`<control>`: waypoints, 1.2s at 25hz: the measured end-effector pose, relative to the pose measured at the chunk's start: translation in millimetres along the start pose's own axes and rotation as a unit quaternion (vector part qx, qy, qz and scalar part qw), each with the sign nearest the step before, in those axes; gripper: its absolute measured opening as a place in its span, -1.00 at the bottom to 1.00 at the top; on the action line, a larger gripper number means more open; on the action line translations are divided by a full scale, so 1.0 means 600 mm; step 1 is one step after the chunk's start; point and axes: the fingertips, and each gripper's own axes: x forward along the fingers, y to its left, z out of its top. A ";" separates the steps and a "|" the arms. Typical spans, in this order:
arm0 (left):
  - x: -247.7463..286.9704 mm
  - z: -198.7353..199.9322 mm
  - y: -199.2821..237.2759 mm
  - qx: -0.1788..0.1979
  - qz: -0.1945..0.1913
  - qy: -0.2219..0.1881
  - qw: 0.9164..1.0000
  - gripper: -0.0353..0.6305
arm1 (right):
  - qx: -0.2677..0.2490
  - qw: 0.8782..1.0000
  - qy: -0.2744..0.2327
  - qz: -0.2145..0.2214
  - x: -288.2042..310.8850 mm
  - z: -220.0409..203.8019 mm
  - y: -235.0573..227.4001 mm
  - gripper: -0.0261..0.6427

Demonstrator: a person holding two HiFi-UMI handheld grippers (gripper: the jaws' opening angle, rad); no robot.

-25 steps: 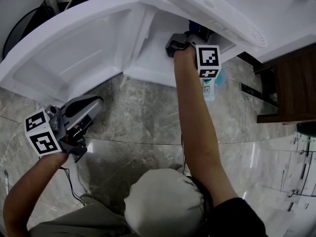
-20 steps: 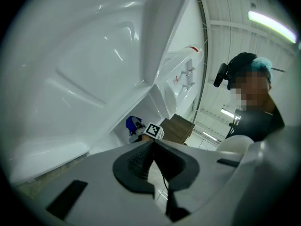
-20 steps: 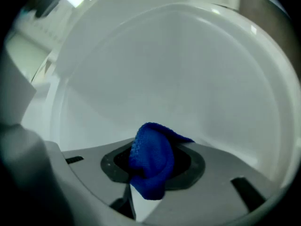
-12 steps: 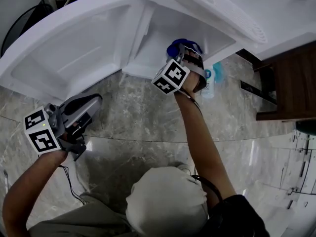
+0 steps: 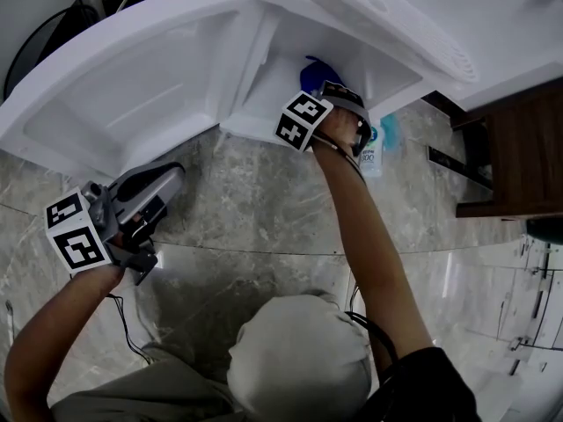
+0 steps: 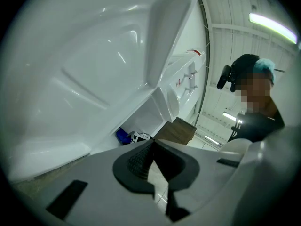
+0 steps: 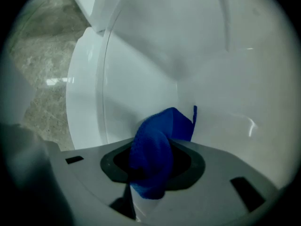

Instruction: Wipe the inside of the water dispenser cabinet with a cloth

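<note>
The white water dispenser cabinet stands with its door swung open to the left. My right gripper reaches into the cabinet and is shut on a blue cloth. In the right gripper view the blue cloth bunches out between the jaws of my right gripper and presses on the white inner wall. My left gripper hangs low over the floor in front of the door, shut and empty. In the left gripper view, the left gripper faces the door's inner side.
A spray bottle stands on the marble floor right of the cabinet opening. A dark wooden unit is at the right. A black round object sits behind the door at the top left.
My right gripper has turned its marker cube from the right side to the left and shifted with the cloth inside the cabinet. The left gripper has barely moved.
</note>
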 end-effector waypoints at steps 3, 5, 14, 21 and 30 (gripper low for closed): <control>-0.001 0.003 0.002 -0.002 0.002 -0.004 1.000 -0.88 | -0.024 0.999 0.028 0.002 0.016 -0.005 -0.009 -0.55; -0.003 0.003 0.004 -0.004 0.004 -0.007 1.000 -0.88 | -0.027 0.999 0.043 0.002 0.031 -0.006 -0.021 -0.55; -0.011 -0.002 0.002 -0.009 0.010 -0.007 1.000 -0.87 | -0.029 0.997 0.065 -0.010 0.085 0.003 -0.084 -0.55; -0.019 -0.004 0.012 -0.019 0.015 -0.012 1.000 -0.87 | -0.035 0.997 0.060 -0.036 0.057 -0.001 -0.058 -0.55; -0.008 -0.012 0.020 -0.034 0.018 -0.010 0.999 -0.87 | -0.031 0.996 0.076 -0.034 0.075 -0.002 -0.073 -0.55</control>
